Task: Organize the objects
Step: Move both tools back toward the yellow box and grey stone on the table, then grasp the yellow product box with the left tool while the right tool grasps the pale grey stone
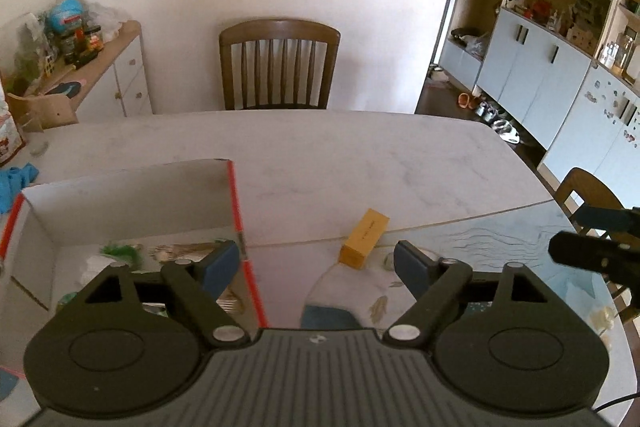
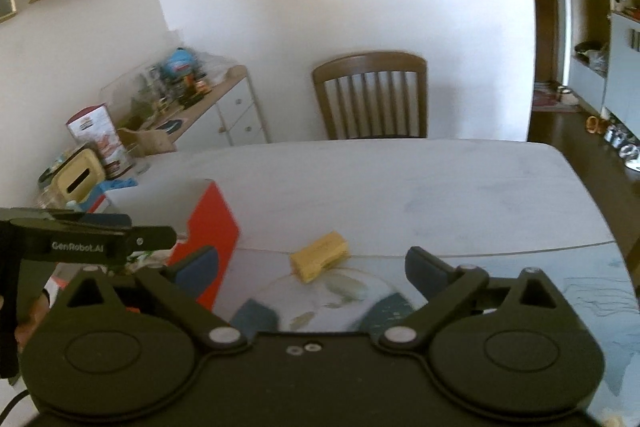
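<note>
Yellow box [image 1: 363, 238] lies untouched, seemingly.

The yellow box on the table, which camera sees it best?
The left wrist view: the yellow box looks sharp there, with its long top face and end face showing. The right wrist view shows it too, unblocked but blurrier.
</note>
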### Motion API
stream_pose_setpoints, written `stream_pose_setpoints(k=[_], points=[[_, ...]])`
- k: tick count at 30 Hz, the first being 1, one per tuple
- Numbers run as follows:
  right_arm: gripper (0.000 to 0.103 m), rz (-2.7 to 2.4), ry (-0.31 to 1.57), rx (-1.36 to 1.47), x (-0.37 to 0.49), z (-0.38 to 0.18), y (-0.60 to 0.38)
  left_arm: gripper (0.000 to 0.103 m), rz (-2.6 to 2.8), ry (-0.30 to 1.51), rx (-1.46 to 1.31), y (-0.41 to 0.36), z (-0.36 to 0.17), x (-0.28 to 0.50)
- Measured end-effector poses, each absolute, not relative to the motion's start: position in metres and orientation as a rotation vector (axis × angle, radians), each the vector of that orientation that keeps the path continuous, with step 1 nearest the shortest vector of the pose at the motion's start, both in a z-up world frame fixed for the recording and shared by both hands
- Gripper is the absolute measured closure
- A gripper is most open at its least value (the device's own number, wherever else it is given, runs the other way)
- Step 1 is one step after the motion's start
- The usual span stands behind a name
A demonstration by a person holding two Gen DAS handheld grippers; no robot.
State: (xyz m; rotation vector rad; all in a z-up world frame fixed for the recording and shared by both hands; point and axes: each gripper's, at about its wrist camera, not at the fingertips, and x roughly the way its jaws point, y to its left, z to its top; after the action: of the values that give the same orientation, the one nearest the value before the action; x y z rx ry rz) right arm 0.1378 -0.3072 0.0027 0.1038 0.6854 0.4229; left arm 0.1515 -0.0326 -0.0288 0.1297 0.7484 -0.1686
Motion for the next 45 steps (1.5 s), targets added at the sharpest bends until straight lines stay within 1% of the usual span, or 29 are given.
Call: stream_pose_setpoints(k=[6,8,9,10,15,19,27,35,40,45], points=[[0.003,0.371,0.673,0.091,0.148,0.001,-0.333,0.017,-0.191,0.763,0.141,-0.054,-0.043,0.158],[0.003,0.350,0.660,0.085,0.151,0.002,-0.343,0.010,-0.191,0.763,0.150,-0.061,-0.049,0.160],[0.003,0.335,0.653,0.079,0.152,0.002,-0.349,0.003,-0.189,0.760,0.157,-0.065,-0.052,0.160],[0.003,0.321,0.649,0.074,0.154,0.002,-0.355,0.001,-0.188,0.754,0.163,-0.068,-0.055,0.161],[0.003,0.277,0.666,0.081,0.156,-0.008,-0.385,0.001,-0.177,0.758,0.193,-0.085,-0.074,0.170],[0.003,0.302,0.697,0.045,0.158,-0.028,-0.386,0.001,-0.181,0.766,0.184,-0.097,-0.089,0.186],[0.003,0.427,0.754,-0.072,0.170,-0.072,-0.348,0.001,-0.161,0.784,0.161,-0.109,-0.121,0.218],[0.004,0.541,0.787,-0.117,0.198,-0.107,-0.310,0.000,-0.157,0.799,0.134,-0.109,-0.144,0.247],[0.006,0.581,0.795,-0.119,0.216,-0.122,-0.297,0.001,-0.151,0.808,0.153,-0.114,-0.156,0.258],[0.011,0.610,0.812,-0.149,0.228,-0.139,-0.287,0.001,-0.131,0.821,0.152,-0.115,-0.167,0.263]])
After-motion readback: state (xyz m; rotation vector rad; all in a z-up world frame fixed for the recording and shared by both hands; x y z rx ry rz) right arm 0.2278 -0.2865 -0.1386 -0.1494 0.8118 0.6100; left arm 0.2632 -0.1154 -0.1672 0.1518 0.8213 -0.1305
